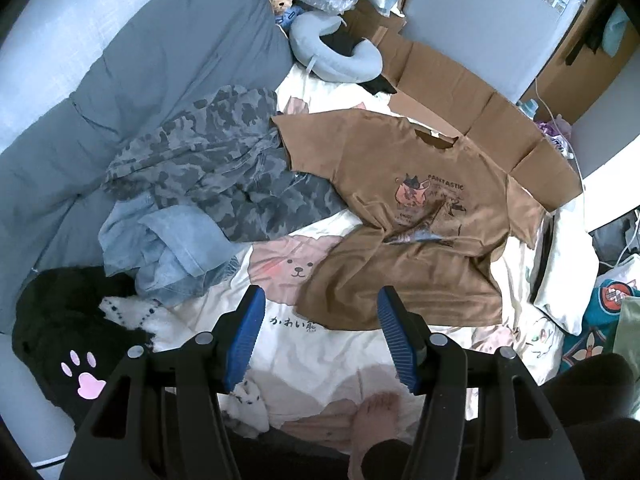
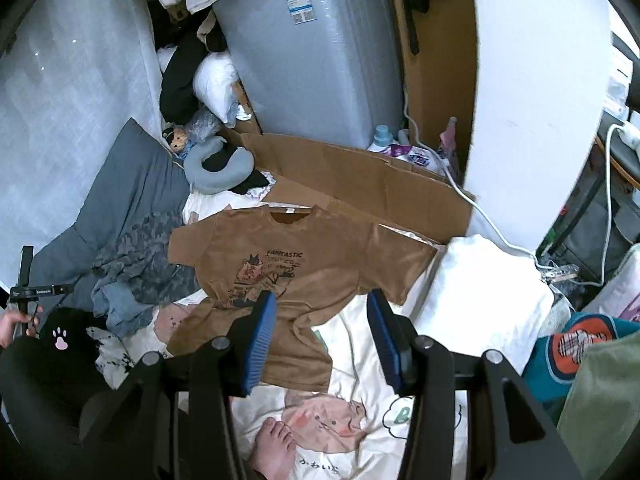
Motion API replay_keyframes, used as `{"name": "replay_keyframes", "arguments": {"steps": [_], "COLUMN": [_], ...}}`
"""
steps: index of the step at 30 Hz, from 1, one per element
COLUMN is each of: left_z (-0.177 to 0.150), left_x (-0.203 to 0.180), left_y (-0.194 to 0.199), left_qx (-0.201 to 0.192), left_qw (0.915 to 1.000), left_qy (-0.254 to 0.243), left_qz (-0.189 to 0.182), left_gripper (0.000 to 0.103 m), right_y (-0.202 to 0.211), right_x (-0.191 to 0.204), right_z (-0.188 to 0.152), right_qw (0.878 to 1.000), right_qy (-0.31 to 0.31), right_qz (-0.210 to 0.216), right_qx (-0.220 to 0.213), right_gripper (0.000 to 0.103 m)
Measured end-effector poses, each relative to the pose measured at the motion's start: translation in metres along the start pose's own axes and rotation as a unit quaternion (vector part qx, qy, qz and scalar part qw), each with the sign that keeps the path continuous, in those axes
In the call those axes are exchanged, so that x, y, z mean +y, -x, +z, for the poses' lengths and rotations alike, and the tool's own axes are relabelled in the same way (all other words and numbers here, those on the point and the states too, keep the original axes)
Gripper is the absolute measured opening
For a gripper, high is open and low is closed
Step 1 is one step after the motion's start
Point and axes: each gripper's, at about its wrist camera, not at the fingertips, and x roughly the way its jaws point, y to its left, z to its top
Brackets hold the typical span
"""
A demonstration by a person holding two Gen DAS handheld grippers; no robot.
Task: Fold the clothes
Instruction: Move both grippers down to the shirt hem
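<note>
A brown T-shirt [image 1: 416, 216] with a cat print lies spread face up on the cartoon bedsheet [image 1: 320, 344], wrinkled across its middle. In the right wrist view the same T-shirt [image 2: 304, 264] shows with its collar toward the cardboard. My left gripper [image 1: 320, 300] hangs open above the shirt's lower hem, with nothing between its blue pads. My right gripper [image 2: 322, 304] is open too, over the shirt's lower right part, holding nothing.
A pile of camouflage clothing [image 1: 216, 160] and denim [image 1: 168, 252] lies left of the shirt, beside a black garment with a pink paw print [image 1: 76, 344]. Flattened cardboard [image 2: 360, 184], a grey neck pillow [image 2: 218, 168] and a white pillow [image 2: 480, 288] border the sheet. A bare foot [image 2: 276, 448] rests on the sheet.
</note>
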Motion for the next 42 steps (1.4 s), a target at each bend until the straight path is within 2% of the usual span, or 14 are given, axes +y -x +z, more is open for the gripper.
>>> {"name": "replay_keyframes", "arguments": {"steps": [7, 13, 22, 27, 36, 42], "left_z": [-0.016, -0.023, -0.033, -0.04, -0.054, -0.066], "left_x": [0.002, 0.005, 0.007, 0.012, 0.018, 0.026], "left_y": [-0.024, -0.051, -0.111, -0.145, -0.211, -0.248], "left_qx": [-0.002, -0.001, 0.034, 0.049, 0.06, 0.077], "left_qw": [0.9999, 0.9997, 0.999, 0.9986, 0.9978, 0.9967], "left_qy": [-0.016, -0.013, -0.013, -0.003, 0.009, 0.017], "left_qz": [-0.007, -0.019, -0.024, -0.022, -0.024, -0.017], "left_gripper": [0.059, 0.059, 0.059, 0.059, 0.059, 0.059], "right_y": [-0.012, -0.036, -0.077, -0.11, -0.197, -0.244], "right_x": [-0.023, -0.048, -0.079, -0.088, -0.079, -0.068], "right_z": [-0.038, -0.072, -0.118, -0.15, -0.201, -0.22], "right_qw": [0.999, 0.996, 0.986, 0.981, 0.978, 0.974], "right_qy": [-0.033, -0.087, -0.156, -0.168, -0.145, -0.146], "right_qz": [-0.021, -0.029, -0.036, -0.046, -0.031, -0.015], "right_qx": [0.007, 0.021, 0.046, 0.081, 0.148, 0.171], "right_gripper": [0.045, 0.045, 0.045, 0.045, 0.045, 0.045]}}
